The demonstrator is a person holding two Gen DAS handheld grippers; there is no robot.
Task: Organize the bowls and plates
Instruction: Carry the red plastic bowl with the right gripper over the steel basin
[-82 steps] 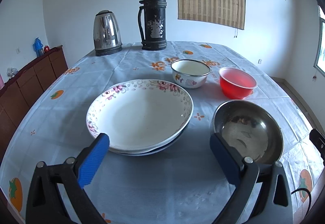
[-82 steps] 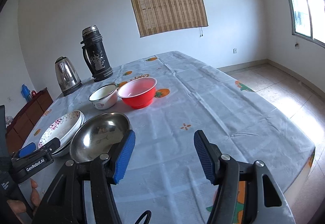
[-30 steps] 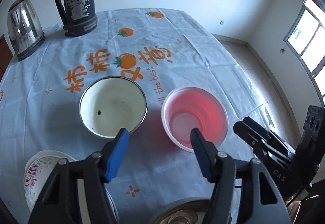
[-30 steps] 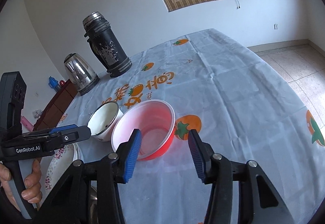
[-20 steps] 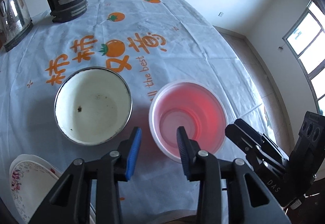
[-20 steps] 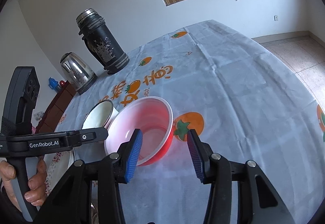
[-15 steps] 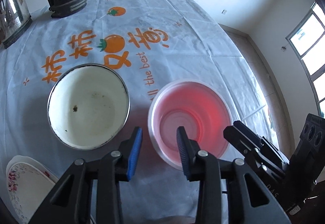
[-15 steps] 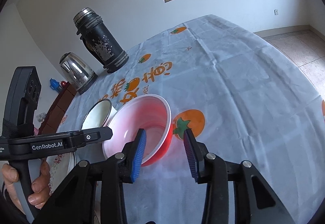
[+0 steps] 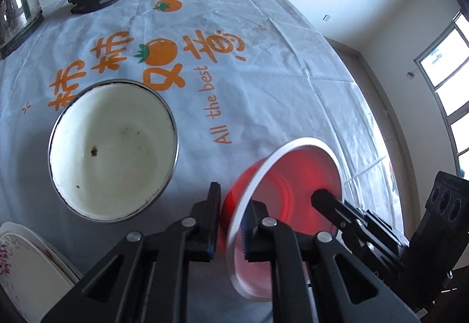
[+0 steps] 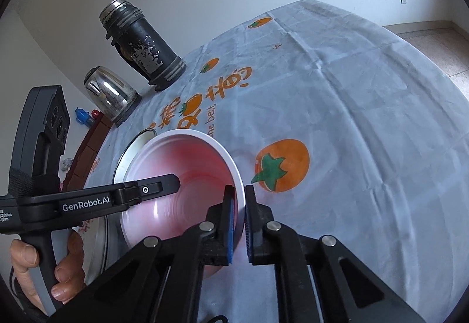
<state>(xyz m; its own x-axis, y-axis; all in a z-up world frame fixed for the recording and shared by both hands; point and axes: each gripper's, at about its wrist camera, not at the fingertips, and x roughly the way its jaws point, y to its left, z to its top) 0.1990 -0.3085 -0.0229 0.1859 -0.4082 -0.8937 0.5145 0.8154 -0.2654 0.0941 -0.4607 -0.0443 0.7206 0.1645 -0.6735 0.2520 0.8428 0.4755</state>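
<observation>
A red plastic bowl (image 9: 296,176) with a white rim is held tilted above the tablecloth by both grippers. My left gripper (image 9: 231,223) is shut on its near-left rim. My right gripper (image 10: 239,220) is shut on the rim of the same red bowl (image 10: 187,185), opposite the left one. A white enamel bowl (image 9: 112,147) stands on the table to the left; its edge also shows in the right wrist view (image 10: 132,150) behind the red bowl. A floral plate (image 9: 26,273) lies at the bottom left.
A black thermos (image 10: 143,50) and a steel kettle (image 10: 110,94) stand at the table's far left end. The rim of a steel bowl (image 10: 101,241) shows beneath the left gripper's body. A brown cabinet (image 10: 88,147) stands beyond the table's left edge.
Both grippers have closed on opposite sides of the red bowl's rim. The bowl has been lifted off the cloth and tilted.
</observation>
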